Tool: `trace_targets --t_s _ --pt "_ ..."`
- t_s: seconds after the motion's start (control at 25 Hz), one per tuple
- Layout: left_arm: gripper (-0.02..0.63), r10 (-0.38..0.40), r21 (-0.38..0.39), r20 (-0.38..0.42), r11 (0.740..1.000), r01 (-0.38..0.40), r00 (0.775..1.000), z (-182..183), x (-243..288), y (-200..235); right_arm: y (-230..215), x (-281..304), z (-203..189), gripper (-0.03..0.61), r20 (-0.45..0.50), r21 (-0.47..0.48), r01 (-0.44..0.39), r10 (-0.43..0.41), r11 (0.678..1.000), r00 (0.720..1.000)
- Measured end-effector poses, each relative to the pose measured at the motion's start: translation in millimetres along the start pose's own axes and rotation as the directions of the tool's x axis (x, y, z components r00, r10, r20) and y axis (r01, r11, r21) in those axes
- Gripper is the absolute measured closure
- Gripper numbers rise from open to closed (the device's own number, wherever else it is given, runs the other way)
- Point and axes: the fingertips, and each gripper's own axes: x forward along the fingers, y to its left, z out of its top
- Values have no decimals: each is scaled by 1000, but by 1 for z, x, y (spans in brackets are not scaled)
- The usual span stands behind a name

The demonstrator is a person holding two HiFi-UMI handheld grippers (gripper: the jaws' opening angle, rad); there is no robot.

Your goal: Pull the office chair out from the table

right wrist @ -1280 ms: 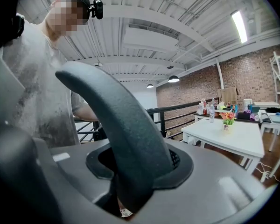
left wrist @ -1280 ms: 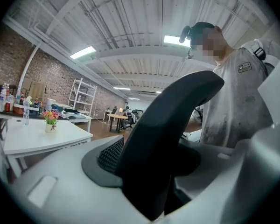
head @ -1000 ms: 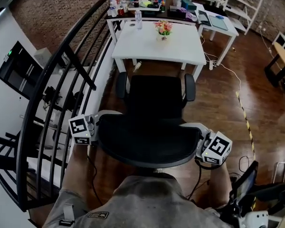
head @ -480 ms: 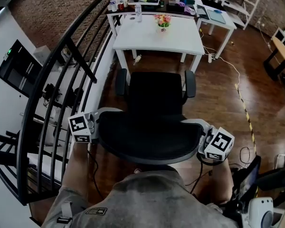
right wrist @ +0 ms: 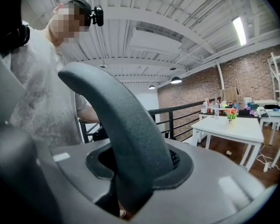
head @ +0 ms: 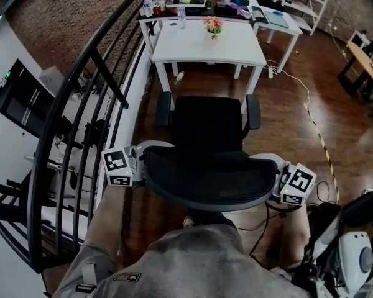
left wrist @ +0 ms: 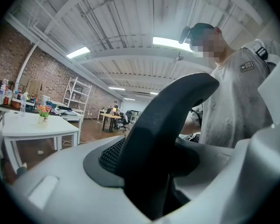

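Observation:
The black office chair (head: 208, 126) stands on the wood floor, well apart from the white table (head: 208, 45). Its curved mesh backrest (head: 208, 180) is nearest me. My left gripper (head: 137, 166) grips the backrest's left edge, its jaws closing a little on the rim. My right gripper (head: 280, 180) is shut on the backrest's right edge. In the left gripper view the backrest rim (left wrist: 168, 120) fills the gap between the grey jaws of the left gripper (left wrist: 149, 171). In the right gripper view the rim (right wrist: 126, 125) likewise runs between the jaws of the right gripper (right wrist: 130, 181).
A black metal railing (head: 81, 104) runs close along the chair's left. A flower pot (head: 212, 25) stands on the white table. Behind it is a cluttered desk (head: 174, 5), with another white table (head: 280, 20) to the right. Yellow-black tape (head: 323, 151) and cables lie on the floor at right.
The chair and both grippers have moved back from the white table, toward the person holding them. The gap between the chair's seat and the table has widened.

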Motion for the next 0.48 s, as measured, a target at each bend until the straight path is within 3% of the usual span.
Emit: trace_targets --t_s 0.48 --pt "413 -47 3 32 999 47 998 -9 -13 -48 49 -9 -13 402 0 42 24 -24 999 1000"
